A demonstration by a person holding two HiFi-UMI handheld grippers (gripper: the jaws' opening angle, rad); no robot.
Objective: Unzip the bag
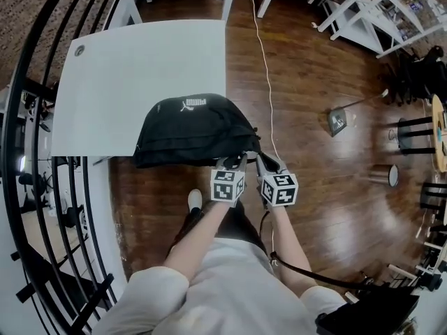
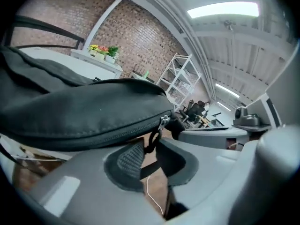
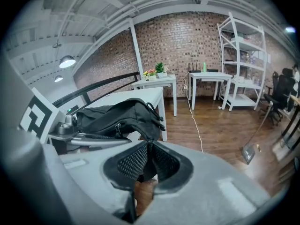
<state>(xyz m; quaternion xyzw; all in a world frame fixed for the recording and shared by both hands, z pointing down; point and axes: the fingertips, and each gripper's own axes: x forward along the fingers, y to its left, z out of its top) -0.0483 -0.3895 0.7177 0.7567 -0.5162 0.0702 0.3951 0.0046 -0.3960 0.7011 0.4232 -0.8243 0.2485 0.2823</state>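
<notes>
A black bag (image 1: 192, 131) lies on the near right corner of a white table (image 1: 126, 82) and hangs over its edge. Both grippers are at the bag's right end. The left gripper (image 1: 232, 162) is open; in the left gripper view its jaws (image 2: 151, 146) stand apart, with the zipper's black pull loop (image 2: 152, 138) hanging loosely between the tips, below the metal slider (image 2: 163, 122). The zipper line (image 2: 93, 136) looks closed. The right gripper (image 1: 257, 160) is shut on a thin black piece of the bag's end (image 3: 148, 146). The bag (image 3: 119, 116) rises just behind those jaws.
A black railing (image 1: 42, 117) curves along the left. A white cable (image 1: 265, 68) runs across the wooden floor to the right of the table. White shelves (image 1: 391, 12) and more tables (image 3: 157, 81) stand further off. The person's shoe (image 1: 195, 199) is below the bag.
</notes>
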